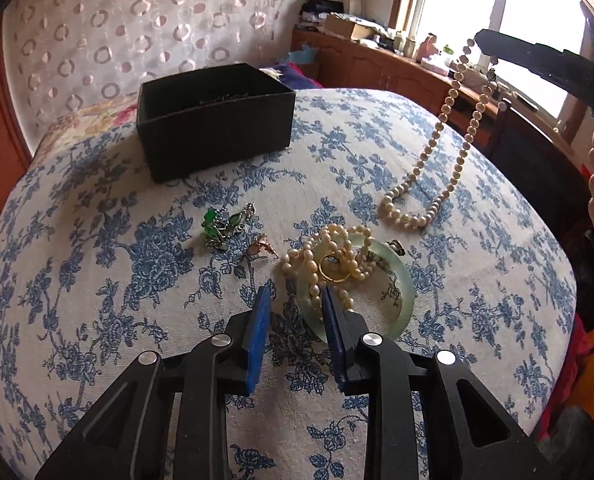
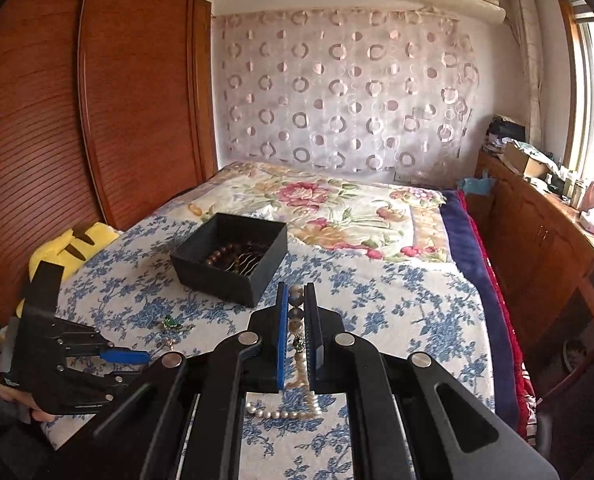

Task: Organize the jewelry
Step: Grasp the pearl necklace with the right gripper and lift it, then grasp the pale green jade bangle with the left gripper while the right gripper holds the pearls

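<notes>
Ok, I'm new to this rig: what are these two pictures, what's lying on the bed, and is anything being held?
No robot arm here: a person holds a two-finger gripper in each hand, with a fisheye camera on each looking along its jaws.

Left wrist view: the left gripper hovers, jaws apart and holding nothing, over a pale green bangle with a heap of pearls and a gold ring on it. Beside them lie green-stone pieces, and further off an open black box.

Right wrist view: the right gripper is shut on a pearl necklace, lifted so its lower loop rests on the floral bedspread.
</notes>
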